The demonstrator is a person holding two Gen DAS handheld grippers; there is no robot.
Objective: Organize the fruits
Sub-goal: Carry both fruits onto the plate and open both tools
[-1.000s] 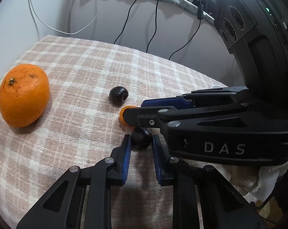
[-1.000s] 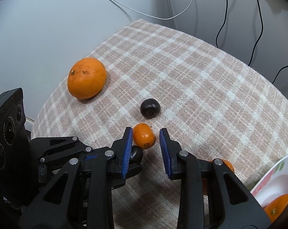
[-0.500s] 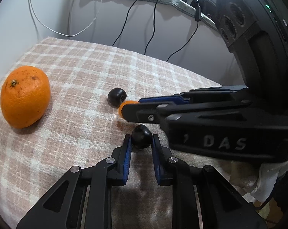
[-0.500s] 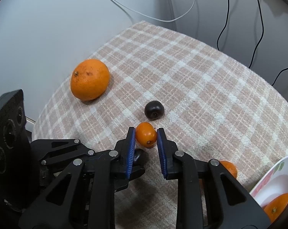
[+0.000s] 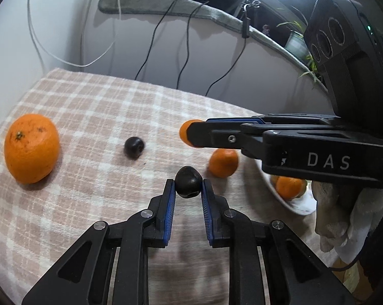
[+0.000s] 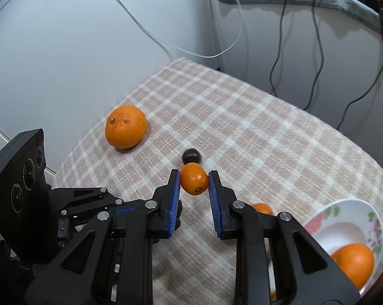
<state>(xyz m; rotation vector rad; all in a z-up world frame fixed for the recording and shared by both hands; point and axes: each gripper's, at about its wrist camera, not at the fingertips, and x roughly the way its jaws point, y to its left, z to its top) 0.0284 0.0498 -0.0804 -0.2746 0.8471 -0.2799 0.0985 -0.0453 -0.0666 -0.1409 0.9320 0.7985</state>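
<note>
My left gripper (image 5: 188,186) is shut on a small dark plum (image 5: 188,181), held above the checked cloth. My right gripper (image 6: 194,181) is shut on a small orange kumquat (image 6: 194,181), also lifted off the cloth; in the left wrist view that kumquat (image 5: 185,133) peeks out past the right gripper's fingers (image 5: 216,134). A second dark plum (image 5: 133,147) (image 6: 191,155) lies on the cloth. A large orange (image 5: 31,147) (image 6: 125,126) sits at the left. Another small orange (image 5: 223,162) (image 6: 261,208) lies near the bowl.
A white flowered bowl (image 6: 343,218) (image 5: 296,207) at the right edge holds an orange (image 6: 354,263). The checked cloth (image 6: 267,139) covers a table against a grey wall with hanging cables (image 5: 186,50). A white cloth (image 5: 343,218) hangs at the right.
Both grippers closed on their fruits and rose off the cloth, the left with the plum, the right with the kumquat. The small orange and the bowl came into sight.
</note>
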